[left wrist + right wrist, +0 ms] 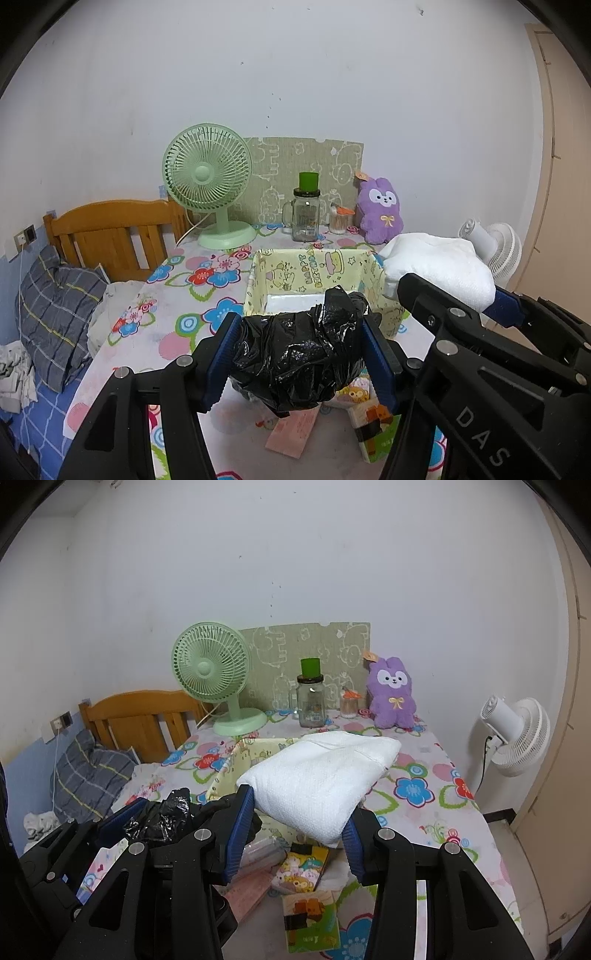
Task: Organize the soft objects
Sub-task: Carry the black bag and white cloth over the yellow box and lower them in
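Observation:
My left gripper (297, 354) is shut on a crumpled black plastic bag (295, 354) and holds it above the table, just in front of a yellow cartoon-print box (258, 280). My right gripper (297, 834) is shut on a folded white towel (321, 779), held over the box's right side (221, 779). The towel also shows in the left wrist view (439, 266), and the black bag in the right wrist view (162, 819). A purple plush rabbit (380, 210) sits at the back of the table against the wall.
A green desk fan (208, 181), a glass jar with a green cap (306, 214) and a cotton-swab cup (340, 219) stand at the back. Tissue packs (306, 867) and a printed carton (312, 923) lie below the grippers. A white fan (513, 734) stands right; a bed with pillow (59, 310) lies left.

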`<state>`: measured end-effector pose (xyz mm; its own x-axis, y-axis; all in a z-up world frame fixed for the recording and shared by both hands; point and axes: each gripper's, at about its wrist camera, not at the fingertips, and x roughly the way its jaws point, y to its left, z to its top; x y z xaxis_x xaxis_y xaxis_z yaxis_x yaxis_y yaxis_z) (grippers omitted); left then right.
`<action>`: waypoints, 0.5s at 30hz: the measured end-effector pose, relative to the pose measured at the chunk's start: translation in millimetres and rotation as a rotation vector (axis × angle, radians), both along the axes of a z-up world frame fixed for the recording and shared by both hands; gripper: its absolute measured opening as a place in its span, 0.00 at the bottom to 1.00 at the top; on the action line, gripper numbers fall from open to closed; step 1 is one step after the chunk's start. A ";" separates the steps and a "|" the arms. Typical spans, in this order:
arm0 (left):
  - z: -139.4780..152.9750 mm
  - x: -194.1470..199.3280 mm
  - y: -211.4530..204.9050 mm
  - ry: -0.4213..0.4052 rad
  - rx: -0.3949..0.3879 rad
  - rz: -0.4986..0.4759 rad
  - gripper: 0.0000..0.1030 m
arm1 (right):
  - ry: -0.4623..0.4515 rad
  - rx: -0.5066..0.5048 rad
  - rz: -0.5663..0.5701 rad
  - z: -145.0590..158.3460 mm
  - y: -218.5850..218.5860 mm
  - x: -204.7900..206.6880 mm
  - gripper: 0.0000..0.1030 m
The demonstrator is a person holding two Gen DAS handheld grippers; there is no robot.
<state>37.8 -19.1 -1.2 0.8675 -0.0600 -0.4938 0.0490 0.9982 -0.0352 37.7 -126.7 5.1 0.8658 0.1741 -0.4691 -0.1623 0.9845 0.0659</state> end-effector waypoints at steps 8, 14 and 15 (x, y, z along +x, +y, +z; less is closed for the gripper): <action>3.7 17.5 3.3 -0.005 -0.005 0.010 0.64 | 0.001 0.007 0.011 4.6 3.4 19.0 0.47; 4.9 30.6 4.3 -0.006 -0.006 0.014 0.64 | 0.004 0.016 0.014 5.2 3.6 35.1 0.47; 5.3 33.7 4.8 -0.005 -0.007 0.016 0.64 | 0.004 0.017 0.016 5.5 3.7 37.6 0.47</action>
